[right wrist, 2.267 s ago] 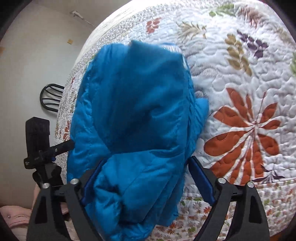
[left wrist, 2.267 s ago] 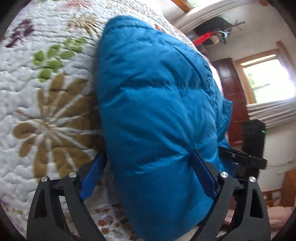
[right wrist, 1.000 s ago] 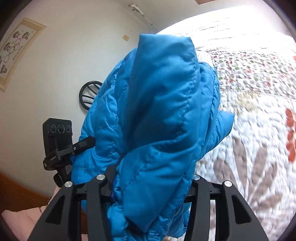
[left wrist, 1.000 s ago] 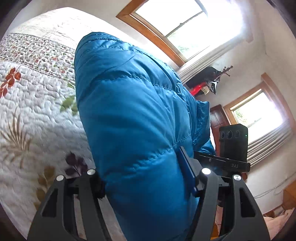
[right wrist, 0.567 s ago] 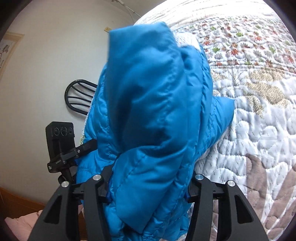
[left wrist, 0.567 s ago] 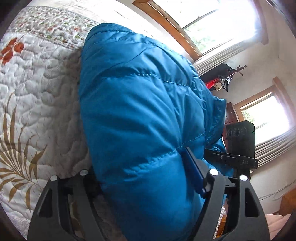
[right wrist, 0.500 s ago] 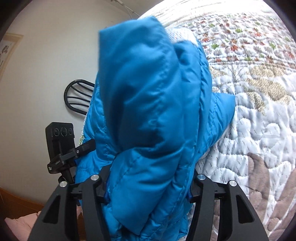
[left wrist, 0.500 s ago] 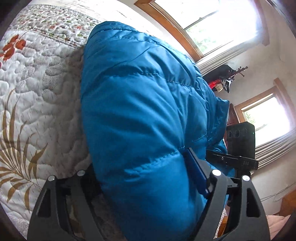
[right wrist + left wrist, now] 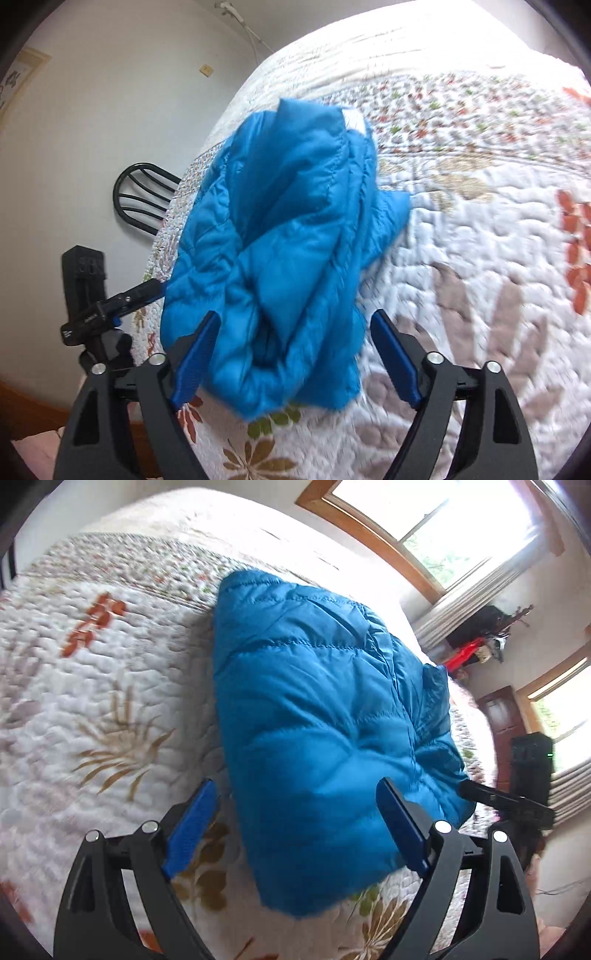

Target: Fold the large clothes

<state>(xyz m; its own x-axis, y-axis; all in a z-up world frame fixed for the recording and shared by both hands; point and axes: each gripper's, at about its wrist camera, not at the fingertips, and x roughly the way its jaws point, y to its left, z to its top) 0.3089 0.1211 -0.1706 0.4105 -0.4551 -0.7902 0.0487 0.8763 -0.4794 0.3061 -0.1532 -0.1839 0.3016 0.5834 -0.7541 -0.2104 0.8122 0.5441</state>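
Jaws on both tools stood wide apart, clamped on nothing. A second earlier each pair had been pinched on the blue puffer jacket point(image 9: 317, 746) and carrying it in the air; now the bundle lay released on the bed quilt point(image 9: 92, 701), which suggests the folded package had just been set down and the fold was close to finished.

On the left, the left gripper point(image 9: 295, 825) hovered over the near end of the jacket, its left pad clear of the cloth above the bare quilt, its right pad lying against or just over the jacket's flank; whether it touched I cannot tell. The jacket showed here as a thick, rounded slab, slick nylon with stitched horizontal channels that puffed between seams.

Further right, the right gripper point(image 9: 295, 356) straddled the other end, both blue pads just beside the fabric. From this side the jacket point(image 9: 280, 258) looked less tidy: layered flaps, a rolled lip at the near edge, and a loose corner poking out toward the open quilt. That springy fill would likely push the layers open again, so some pressing flat may still be called for.

The quilt was white, pebbled with dense stitching and printed with orange, tan and green leaves. A black chair back point(image 9: 142, 195) stood beyond the bed's far edge.
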